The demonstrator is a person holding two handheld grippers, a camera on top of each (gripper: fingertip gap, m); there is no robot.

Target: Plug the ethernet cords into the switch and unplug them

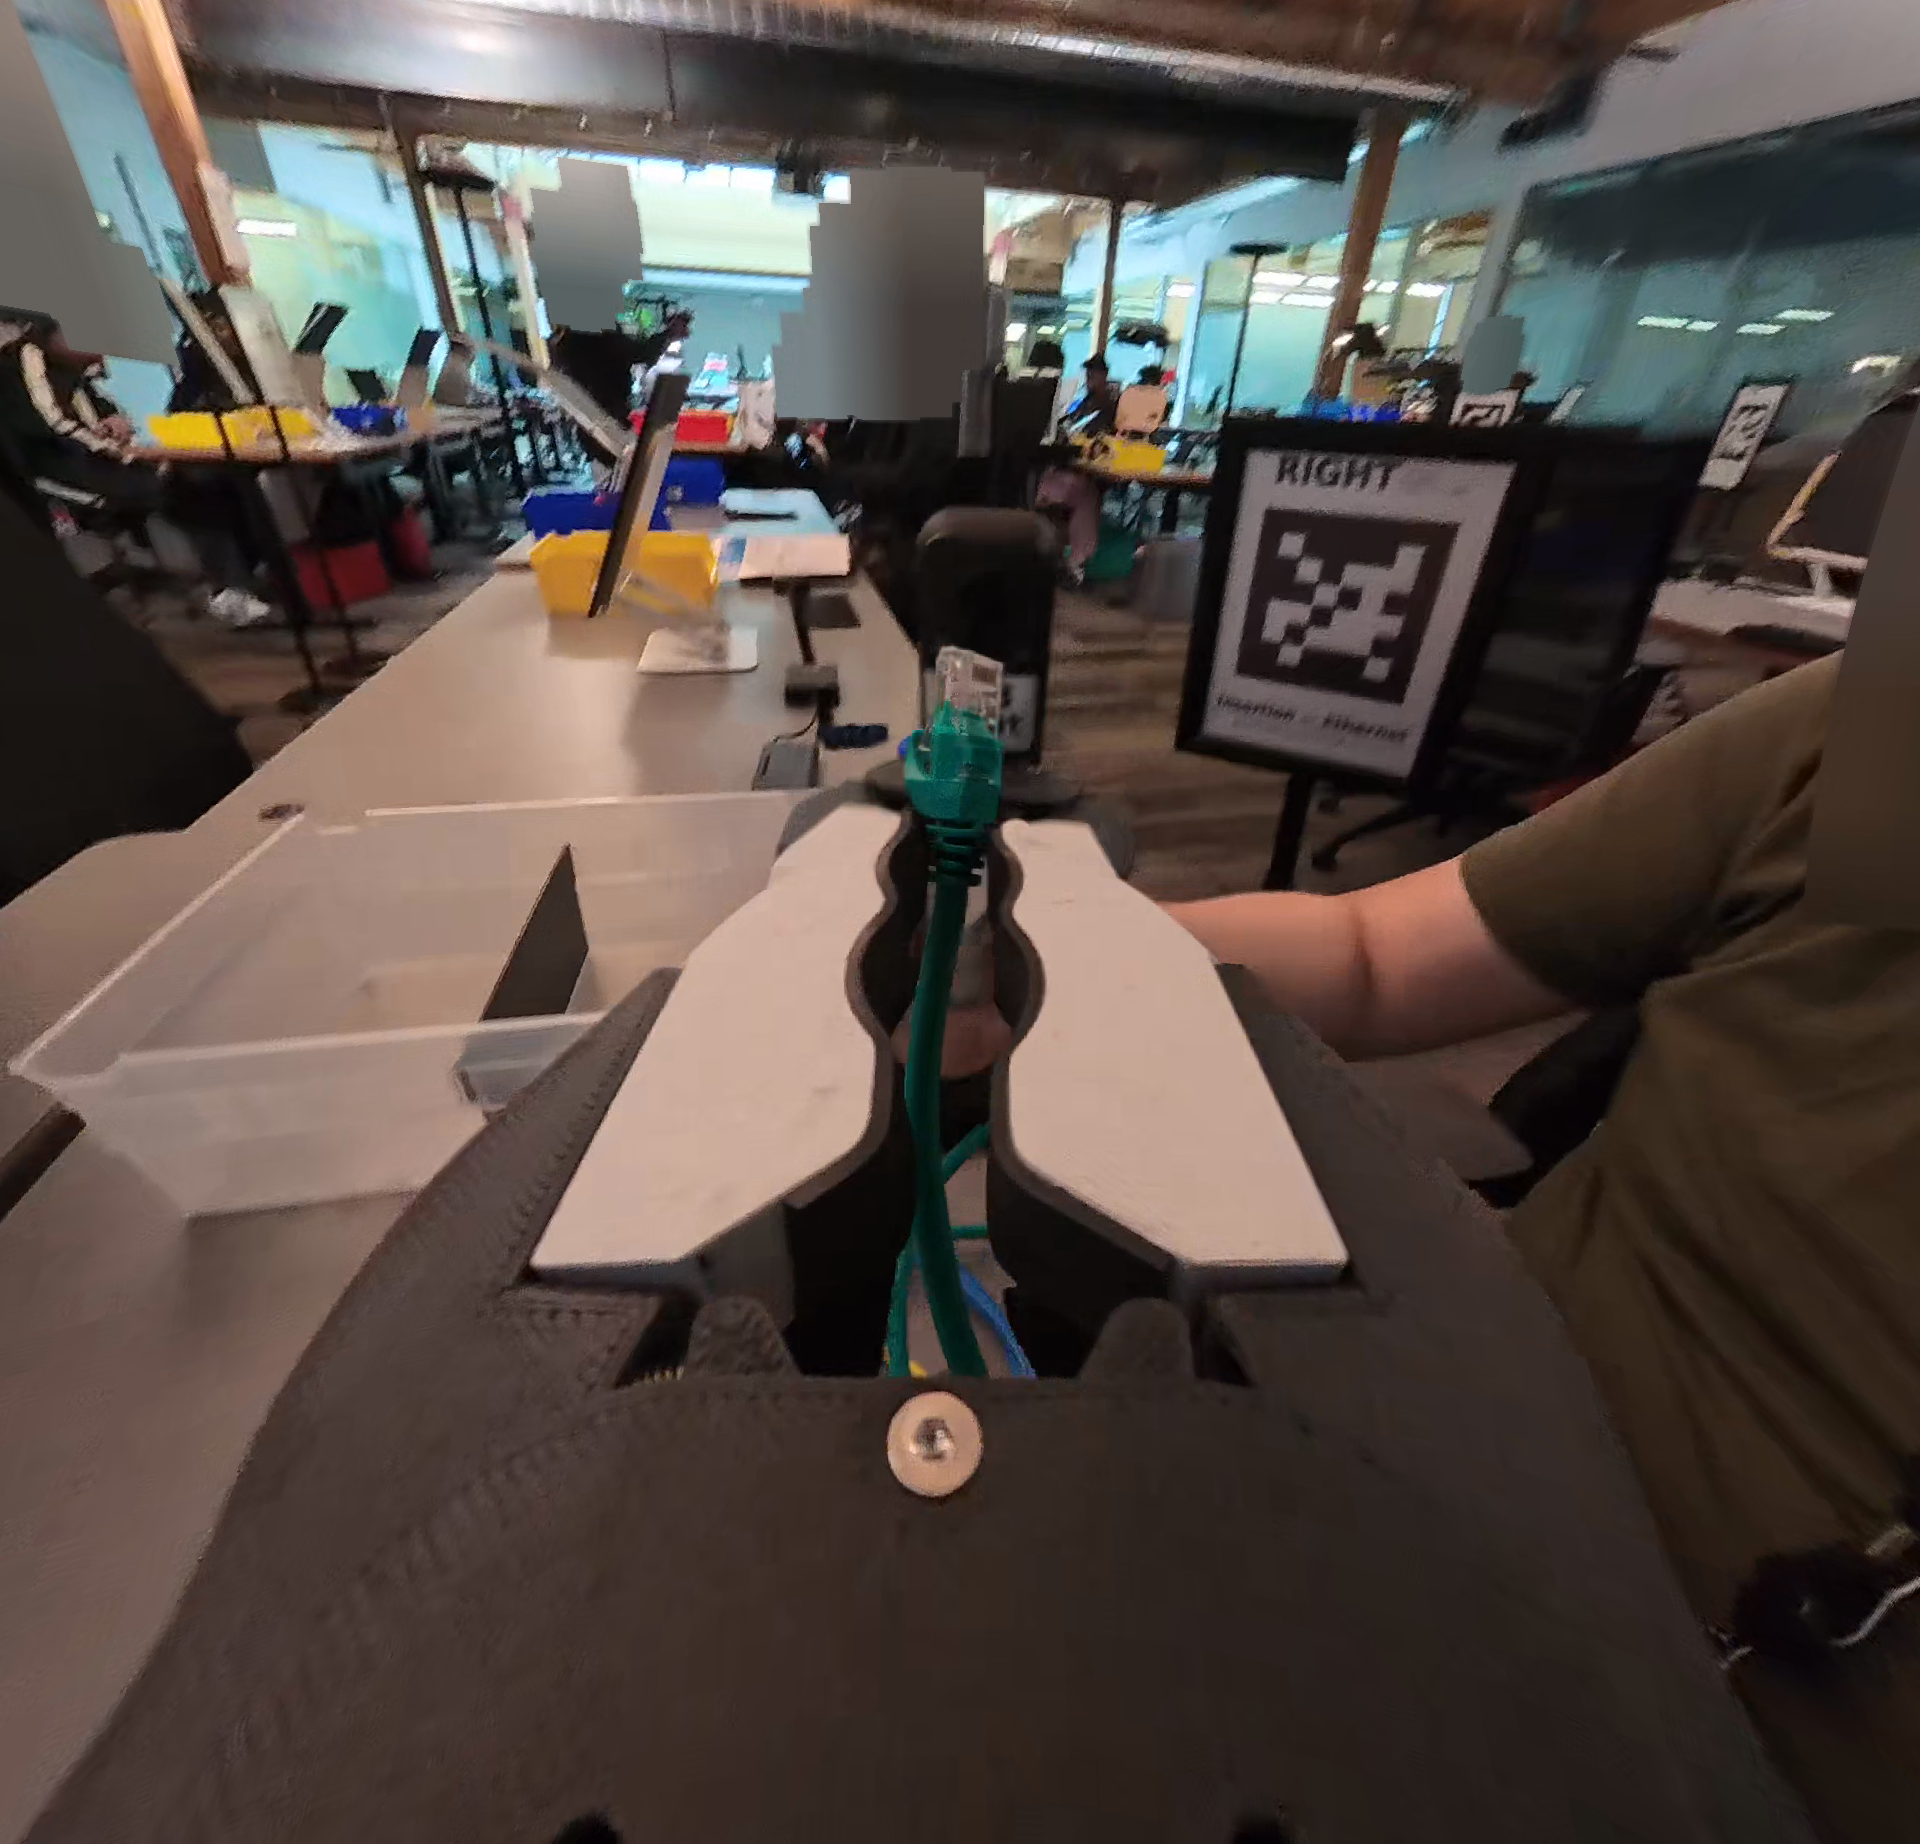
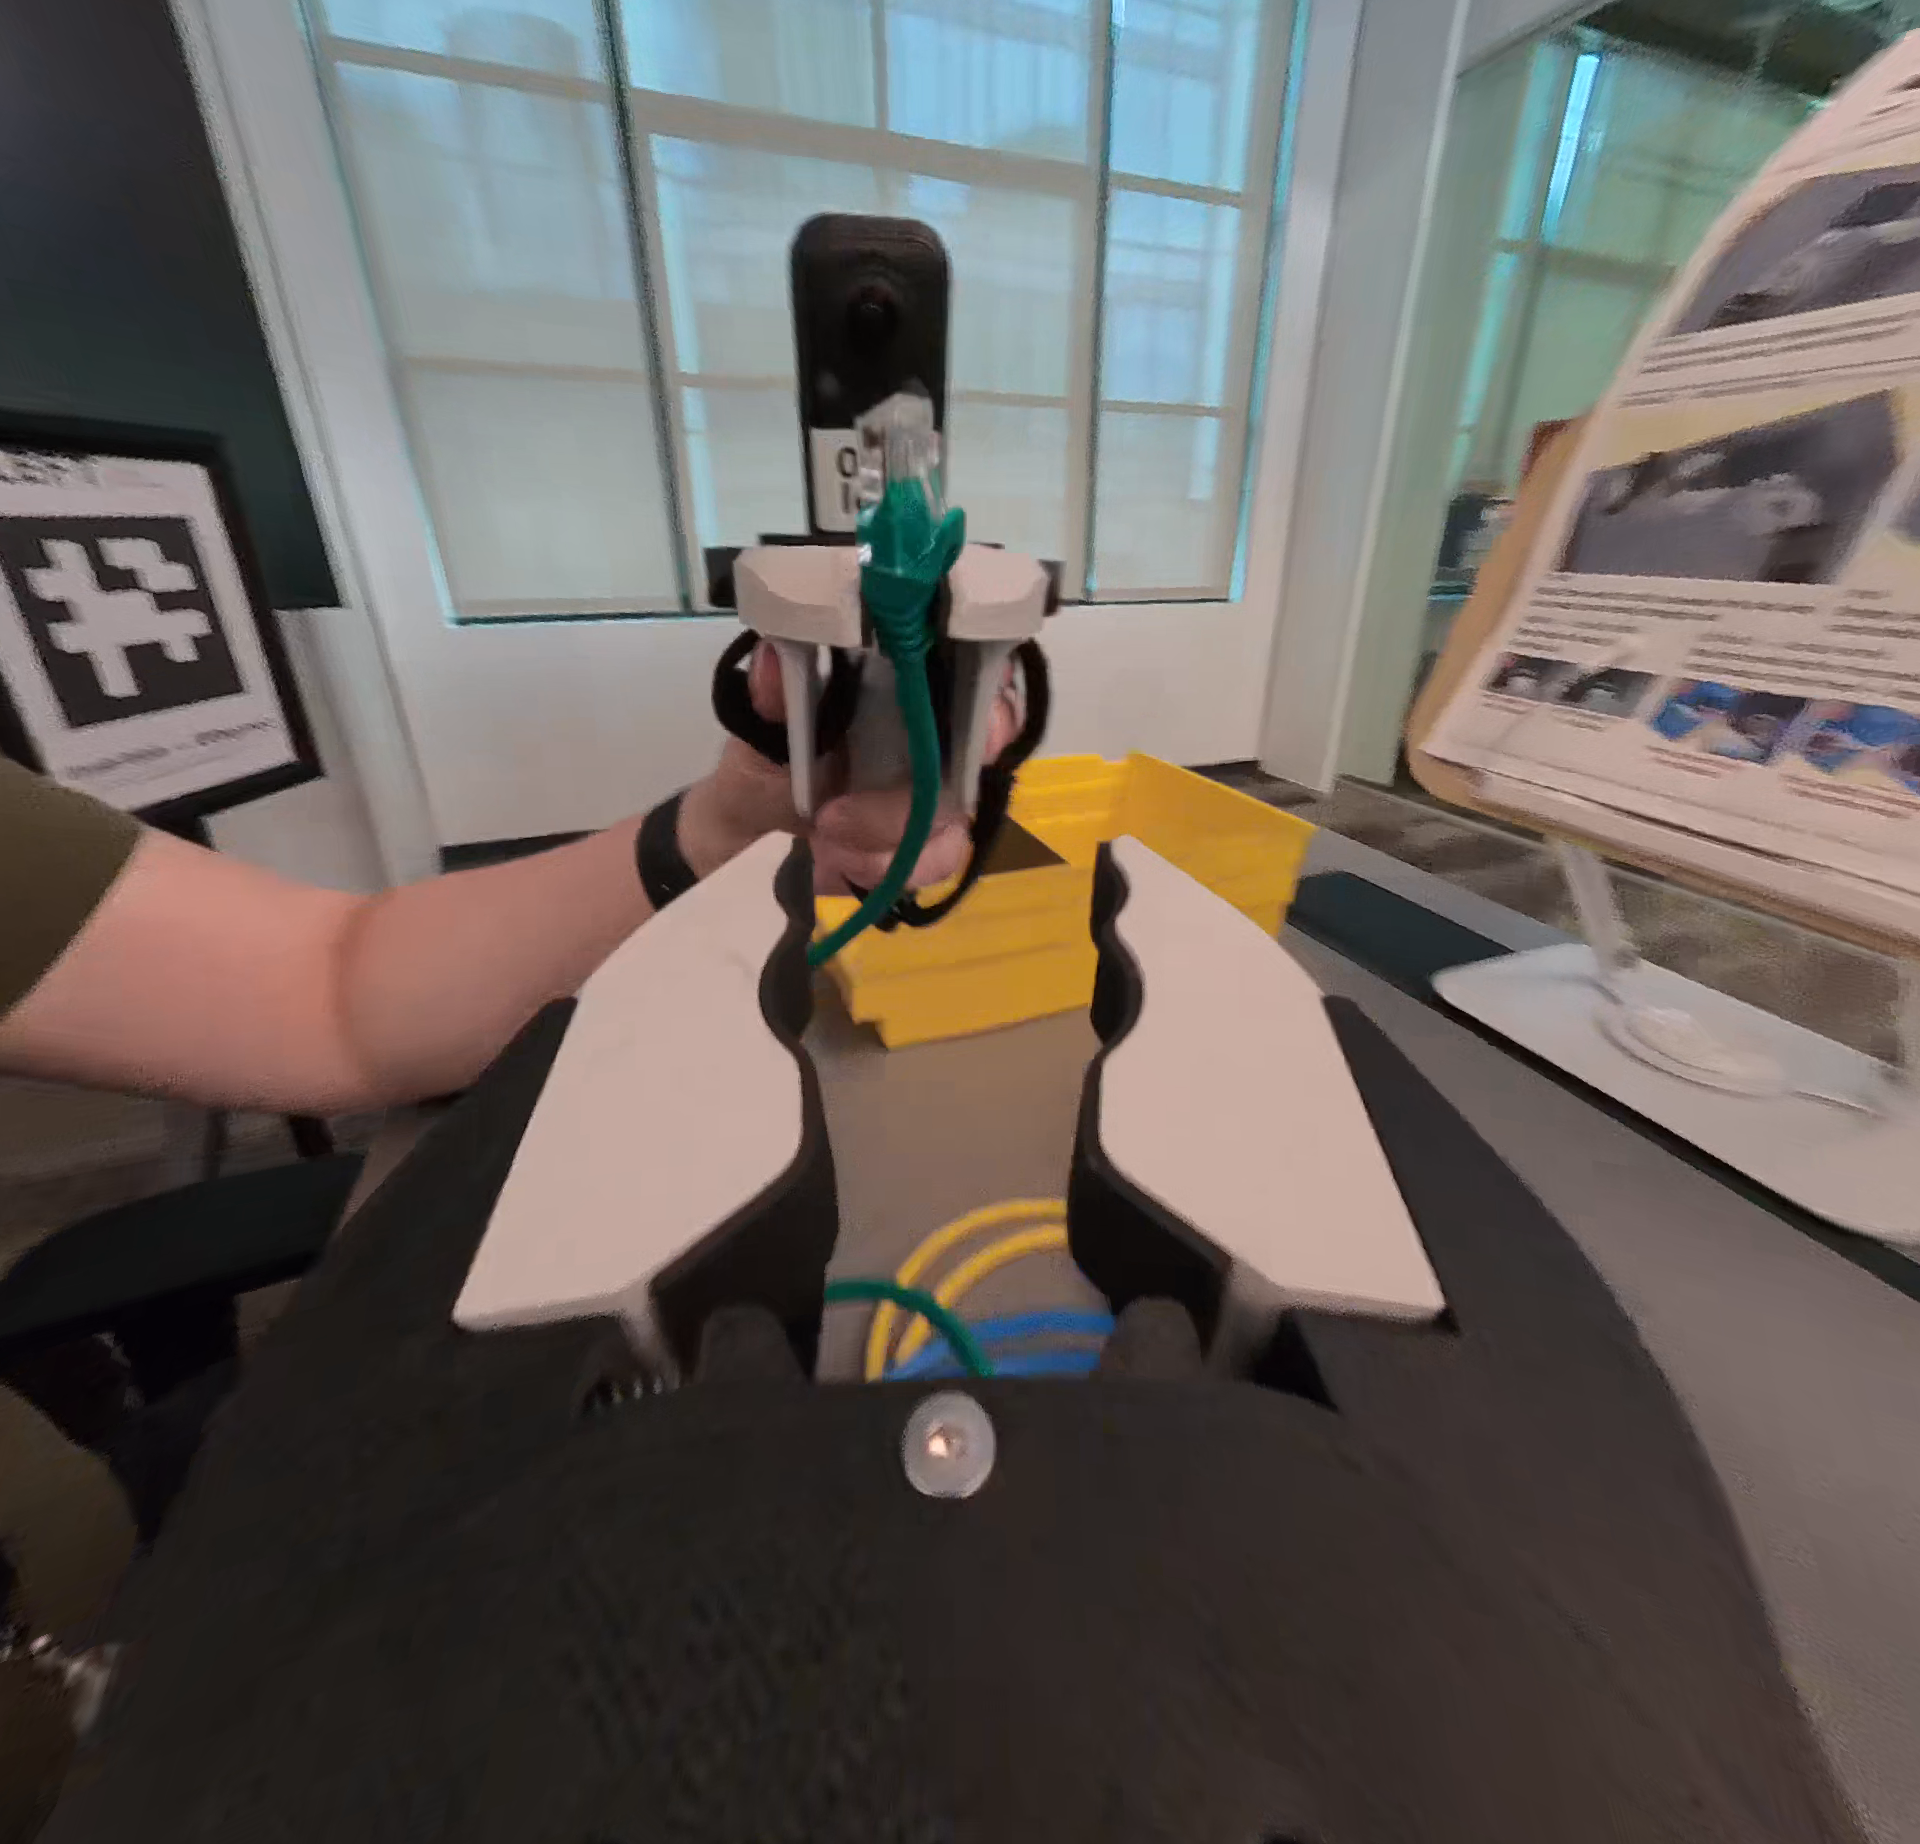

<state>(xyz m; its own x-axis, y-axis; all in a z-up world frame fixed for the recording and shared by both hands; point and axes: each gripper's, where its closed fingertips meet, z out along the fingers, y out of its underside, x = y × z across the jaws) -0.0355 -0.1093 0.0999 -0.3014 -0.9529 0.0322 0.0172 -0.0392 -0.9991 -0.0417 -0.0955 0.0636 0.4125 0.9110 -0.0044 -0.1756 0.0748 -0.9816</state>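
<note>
My left gripper is shut on a green ethernet cord, just below its plug. The clear plug and green boot stick up past the fingertips. In the right wrist view the left gripper faces me, held in a hand, with the green cord hanging from it. My right gripper is open and empty, close in front of the left one. Yellow, blue and green cord loops lie on the table under it. No switch is in view.
A clear plastic bin with a black divider stands left on the grey table. Yellow bins sit ahead of the right gripper. A poster on a stand is at right. Tag boards stand behind. The person's arm crosses at left. About 4 cm separates my left fingertips from my right.
</note>
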